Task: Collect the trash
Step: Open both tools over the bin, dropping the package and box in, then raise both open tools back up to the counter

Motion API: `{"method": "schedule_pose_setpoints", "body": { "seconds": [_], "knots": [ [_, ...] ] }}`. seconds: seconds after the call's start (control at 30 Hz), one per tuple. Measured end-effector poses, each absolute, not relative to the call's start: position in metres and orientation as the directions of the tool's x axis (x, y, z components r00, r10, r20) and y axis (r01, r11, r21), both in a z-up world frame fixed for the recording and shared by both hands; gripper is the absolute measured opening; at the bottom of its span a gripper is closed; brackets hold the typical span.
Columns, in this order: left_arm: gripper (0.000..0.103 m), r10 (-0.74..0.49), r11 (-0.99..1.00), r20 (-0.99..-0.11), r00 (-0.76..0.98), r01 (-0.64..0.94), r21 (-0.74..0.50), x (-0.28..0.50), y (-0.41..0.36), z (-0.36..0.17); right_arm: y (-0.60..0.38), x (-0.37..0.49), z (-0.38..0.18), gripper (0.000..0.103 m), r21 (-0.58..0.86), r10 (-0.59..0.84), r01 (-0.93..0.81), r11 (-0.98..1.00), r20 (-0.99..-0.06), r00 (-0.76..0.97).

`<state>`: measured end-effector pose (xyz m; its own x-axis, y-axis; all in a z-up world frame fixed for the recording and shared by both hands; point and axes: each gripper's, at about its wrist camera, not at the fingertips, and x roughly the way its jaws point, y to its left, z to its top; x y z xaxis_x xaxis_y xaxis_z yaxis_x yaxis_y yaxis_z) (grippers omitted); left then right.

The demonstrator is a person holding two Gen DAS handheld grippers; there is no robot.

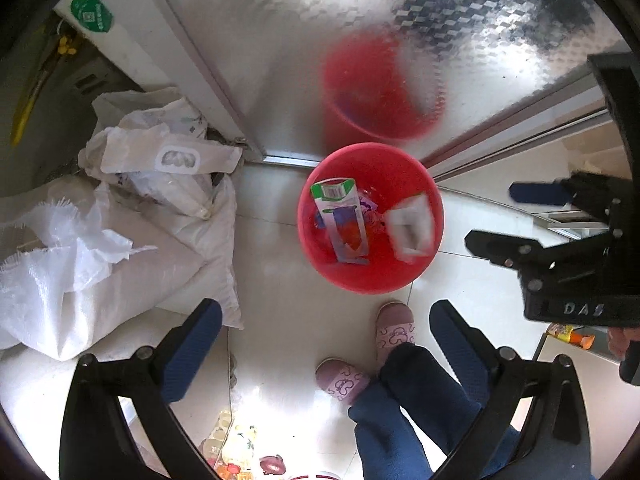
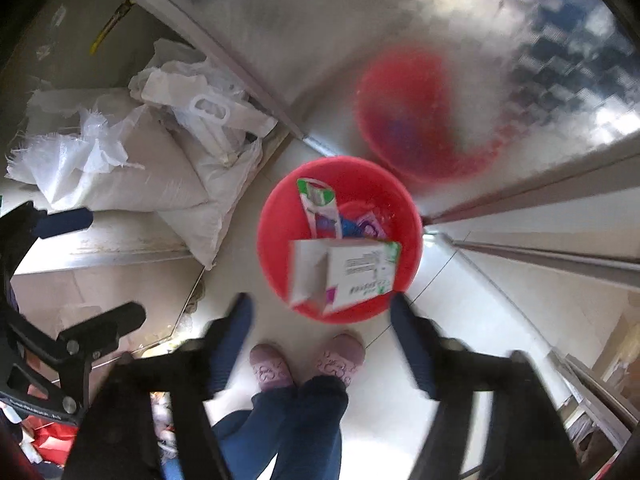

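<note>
Trash first: white carton [image 2: 344, 276] w/ green print, blurred, sits over the near part of the red bucket [image 2: 280, 208] in the right wrist view, just ahead of the right gripper [image 2: 320, 308], between its two fingertips but touching neither. Can't tell if it rests on the bucket contents or is in the air. Same carton [image 1: 412, 226] shows in the left wrist view as a blurred white shape at the right side of the bucket [image 1: 436, 200] interior. Also in the bucket: tall green-and-white carton [image 1: 340, 216] leaning on the far-left wall, purple wrapper [image 1: 370, 210] beside it.

Right gripper: jaws spread wide, nothing between the pads, blue pads on black fingers. Left gripper [image 1: 326, 316]: jaws likewise spread wide, empty, held above the floor near the bucket's near-left side. From the left wrist view the right gripper [image 1: 496, 218] is seen side-on at the right edge, fingers apart.

Bucket stands on pale floor tiles [image 1: 280, 320], just in front of a shiny embossed metal door [image 1: 280, 40] that shows its red reflection. Left of the bucket, well apart: heap of white woven sacks [image 1: 120, 240] w/ plastic bags on top. Near side of the bucket: person's feet in pink slippers [image 1: 394, 328], dark blue trousers [image 1: 420, 400]. Small clutter at the lower edge, too blurred to name.
</note>
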<state>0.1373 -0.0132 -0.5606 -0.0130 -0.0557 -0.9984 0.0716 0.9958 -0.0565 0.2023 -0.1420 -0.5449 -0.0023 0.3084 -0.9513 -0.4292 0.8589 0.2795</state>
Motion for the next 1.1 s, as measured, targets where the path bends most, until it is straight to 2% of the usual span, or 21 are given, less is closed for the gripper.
{"method": "schedule_pose_setpoints", "body": {
  "seconds": [0.23, 0.27, 0.33, 0.7, 0.9, 1.0, 1.1],
  "knots": [
    [0.103, -0.057, 0.995, -0.998, 0.022, 0.077, -0.055, 0.129, -0.013, -0.536, -0.149, 0.193, -0.531, 0.082, 0.251, 0.284, -0.451, 0.857, -0.959, 0.006],
    [0.103, -0.06, 0.996, -0.998, 0.031, 0.071, -0.058, 0.128, -0.012, -0.53, -0.151, 0.19, -0.524, 0.092, 0.244, 0.282, -0.457, 0.856, -0.959, 0.016],
    [0.103, -0.058, 0.996, -0.997, 0.047, 0.069, -0.055, 0.126, -0.012, -0.515, -0.156, 0.184, -0.509, 0.103, 0.23, 0.281, -0.457, 0.859, -0.958, 0.047],
    [0.103, -0.024, 0.99, -0.996, 0.089, 0.141, -0.011, 0.091, -0.035, -0.407, -0.18, 0.146, -0.409, 0.103, 0.236, 0.329, -0.423, 0.875, -0.93, 0.162],
    [0.103, -0.027, 0.996, -0.989, 0.147, 0.085, -0.015, 0.068, -0.032, -0.327, -0.194, 0.127, -0.352, 0.103, 0.262, 0.352, -0.392, 0.882, -0.919, 0.176],
    [0.103, 0.014, 0.996, -0.983, 0.183, 0.079, 0.029, 0.059, -0.03, -0.288, -0.194, 0.12, -0.316, 0.103, 0.251, 0.36, -0.419, 0.872, -0.911, 0.204],
    [0.103, 0.004, 0.998, -0.974, 0.225, 0.058, 0.018, 0.056, -0.023, -0.247, -0.195, 0.115, -0.28, 0.103, 0.292, 0.413, -0.43, 0.855, -0.884, 0.221]
  ]
}}
